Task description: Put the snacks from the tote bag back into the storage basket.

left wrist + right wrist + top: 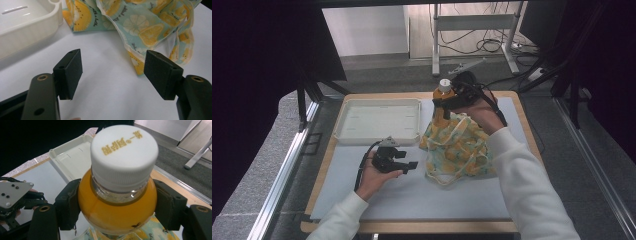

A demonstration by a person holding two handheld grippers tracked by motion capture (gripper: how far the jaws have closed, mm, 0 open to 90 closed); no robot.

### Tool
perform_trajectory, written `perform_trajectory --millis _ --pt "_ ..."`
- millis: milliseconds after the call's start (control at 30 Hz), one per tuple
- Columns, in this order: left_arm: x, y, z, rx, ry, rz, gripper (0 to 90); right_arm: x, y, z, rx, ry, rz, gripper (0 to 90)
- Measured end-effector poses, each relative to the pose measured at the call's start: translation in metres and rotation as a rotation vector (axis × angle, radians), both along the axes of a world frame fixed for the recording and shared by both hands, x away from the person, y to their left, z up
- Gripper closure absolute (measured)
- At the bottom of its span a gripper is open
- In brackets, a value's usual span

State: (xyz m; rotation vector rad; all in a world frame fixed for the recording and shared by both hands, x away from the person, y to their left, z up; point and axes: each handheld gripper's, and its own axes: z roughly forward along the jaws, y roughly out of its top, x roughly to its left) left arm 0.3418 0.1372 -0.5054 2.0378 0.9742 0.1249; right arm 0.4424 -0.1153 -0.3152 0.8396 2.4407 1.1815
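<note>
A bottle of orange drink with a white cap stands upright, its lower part inside a lemon-print cloth bag at the table's middle right. My right gripper is shut on the bottle just below the neck, one pad on each side. My left gripper rests on the table left of the bag, open, with bare white mat between its pads. The bag lies just beyond its jaws.
A white plastic tray sits at the back left of the table; its rim lies close to my left gripper. The table's wooden edge runs along the front. Desk legs and cables stand on the floor behind.
</note>
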Motion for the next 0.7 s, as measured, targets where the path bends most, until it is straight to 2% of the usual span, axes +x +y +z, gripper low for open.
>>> perform_trajectory --millis 367,700 --pt "0.0 0.002 0.001 -0.011 0.001 0.007 31.2 0.003 0.016 -0.003 -0.003 -0.001 0.019 30.1" --pt "-0.001 0.001 0.002 -0.002 -0.006 0.002 31.1 0.01 0.028 -0.011 -0.008 0.012 0.027 30.0"
